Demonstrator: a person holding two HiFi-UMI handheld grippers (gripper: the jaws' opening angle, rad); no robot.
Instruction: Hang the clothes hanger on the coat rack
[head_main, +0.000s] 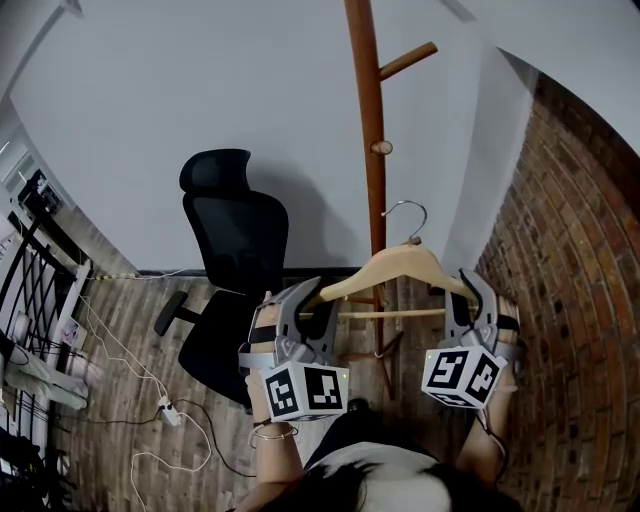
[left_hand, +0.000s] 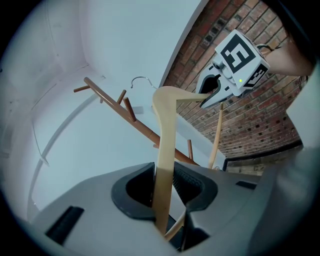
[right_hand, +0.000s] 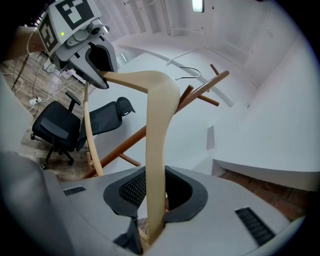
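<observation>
At the hanger's left end: our left gripper (left_hand: 165, 189) has its jaws partway apart, pinching the pale wooden arm of the clothes hanger (head_main: 395, 268); the thin crossbar (head_main: 390, 314) runs just below the grip
Right gripper: our right gripper (right_hand: 155, 192) pinches the opposite arm the same way, jaws partway apart, pads against the wood
Hanger: held roughly level between both grippers; its wire hook (head_main: 408, 215) points up, just right of the pole and on no peg yet
Coat rack: the coat rack (head_main: 373, 110) stands on the far side of the hanger, against the white wall; a knob peg (head_main: 381, 147) sits above the hook, a slanted peg (head_main: 408, 60) higher still
In the way: the pole rises directly behind the hanger's middle
Around us: a black office chair (head_main: 235, 230) left of the rack; a brick wall (head_main: 570, 250) on the right; a power strip (head_main: 168, 410) with cables on the near-left floor
Views: only the gripper views show the pads on the wood; the left one shows brick behind the right gripper; the right one shows the chair and a ceiling light (right_hand: 198, 5)
</observation>
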